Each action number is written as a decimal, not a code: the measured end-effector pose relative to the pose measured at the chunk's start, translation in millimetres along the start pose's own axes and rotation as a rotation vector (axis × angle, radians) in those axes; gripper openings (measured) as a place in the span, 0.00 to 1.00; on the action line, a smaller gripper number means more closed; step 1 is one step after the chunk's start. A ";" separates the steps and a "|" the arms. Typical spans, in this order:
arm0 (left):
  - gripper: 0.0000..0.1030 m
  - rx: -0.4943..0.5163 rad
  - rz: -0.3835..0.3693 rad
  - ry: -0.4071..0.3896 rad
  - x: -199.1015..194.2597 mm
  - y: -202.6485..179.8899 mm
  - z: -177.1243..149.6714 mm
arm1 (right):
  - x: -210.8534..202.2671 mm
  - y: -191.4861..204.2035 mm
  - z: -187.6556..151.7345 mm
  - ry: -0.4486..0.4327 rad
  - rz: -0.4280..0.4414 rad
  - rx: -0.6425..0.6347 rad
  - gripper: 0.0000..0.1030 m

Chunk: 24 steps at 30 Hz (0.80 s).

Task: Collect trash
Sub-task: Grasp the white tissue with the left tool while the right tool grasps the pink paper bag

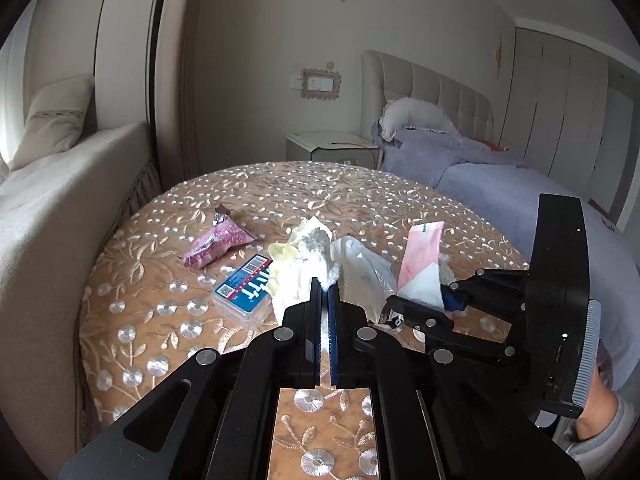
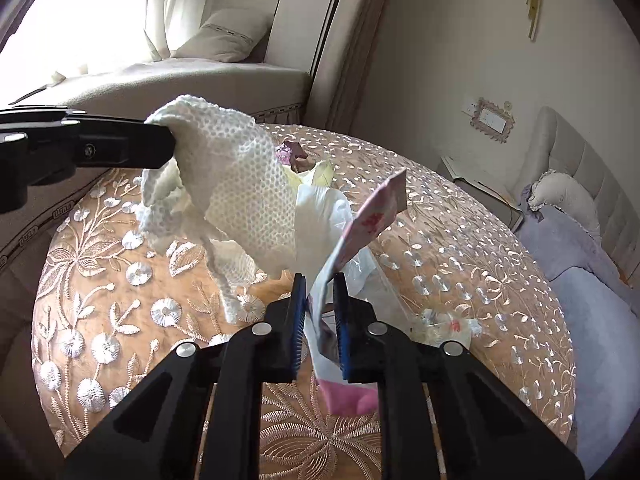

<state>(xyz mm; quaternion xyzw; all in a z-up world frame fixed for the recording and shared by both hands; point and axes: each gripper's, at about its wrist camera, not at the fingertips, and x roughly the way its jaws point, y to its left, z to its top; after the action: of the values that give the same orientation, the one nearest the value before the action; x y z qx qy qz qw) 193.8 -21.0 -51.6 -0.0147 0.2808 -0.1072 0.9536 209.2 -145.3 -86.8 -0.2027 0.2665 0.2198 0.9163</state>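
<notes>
- Two pieces of trash are being gripped: the left tongs point(image 1: 325, 280) are pinching a white paper towel point(image 2: 236, 184) clear of the desk point(image 1: 160, 320), while the right tongs point(image 2: 320, 280) are clamping narrowly on a pink-and-white wrapper point(image 2: 372, 216).
- Lying ahead of the left tongs are a pink snack packet point(image 1: 218, 244), a blue-labelled box point(image 1: 244, 288), yellowish tissue point(image 1: 284, 252) and a clear plastic bag point(image 1: 364, 268), all awaiting collection.
- The box is showing a barcode and QR code; its white lettering is not readable.
- No bin is showing.
</notes>
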 end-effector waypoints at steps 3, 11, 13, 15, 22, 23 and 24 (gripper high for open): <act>0.02 0.009 -0.006 -0.026 -16.3 -8.1 1.7 | -21.2 -1.7 5.1 -0.047 -0.013 0.005 0.12; 0.02 0.059 -0.035 -0.102 -67.4 -42.5 8.7 | -97.3 -15.3 12.0 -0.180 -0.029 0.064 0.12; 0.02 0.070 -0.057 -0.101 -74.1 -55.3 7.5 | -116.0 -18.1 7.6 -0.199 -0.041 0.086 0.12; 0.02 0.084 -0.081 -0.099 -78.7 -70.9 4.1 | -134.7 -24.1 1.0 -0.214 -0.058 0.109 0.12; 0.02 0.156 -0.204 -0.064 -78.9 -139.1 -15.2 | -193.6 -44.5 -39.0 -0.225 -0.162 0.174 0.12; 0.02 0.170 -0.226 -0.059 -77.9 -149.9 -18.4 | -201.4 -47.9 -46.2 -0.221 -0.181 0.183 0.12; 0.02 0.185 -0.251 -0.053 -76.7 -163.6 -21.8 | -209.5 -52.0 -53.4 -0.217 -0.202 0.194 0.12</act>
<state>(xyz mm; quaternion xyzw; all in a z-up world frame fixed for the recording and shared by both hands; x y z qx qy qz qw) 87.1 -163.8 -14.7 0.0353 0.2403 -0.2503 0.9372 54.9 -275.8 6.0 -0.1140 0.1641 0.1205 0.9724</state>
